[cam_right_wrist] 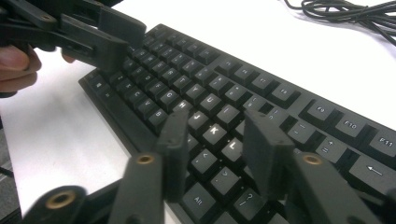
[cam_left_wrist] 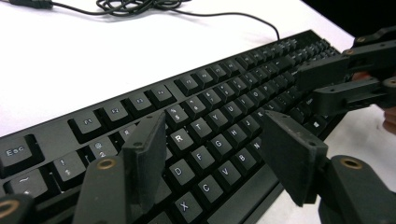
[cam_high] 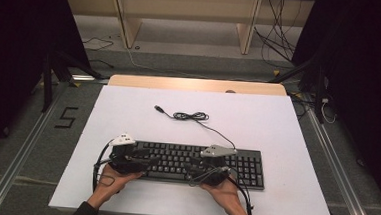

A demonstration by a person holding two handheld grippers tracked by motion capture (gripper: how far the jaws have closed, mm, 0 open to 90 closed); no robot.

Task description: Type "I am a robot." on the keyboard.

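Note:
A black keyboard lies flat on the white tabletop, near the front. Its thin black cable coils behind it and ends in a loose USB plug. My left gripper hovers low over the keyboard's left half, jaws pointing right. In the left gripper view it stands open above the R, F and V keys of the keyboard. My right gripper faces it over the middle keys. In the right gripper view it is open above the K and L keys. Neither holds anything.
A person's hands grip both tools from the front edge. Wooden shelving legs and loose cables sit on the floor beyond the table. A black stand rises at the table's far right corner.

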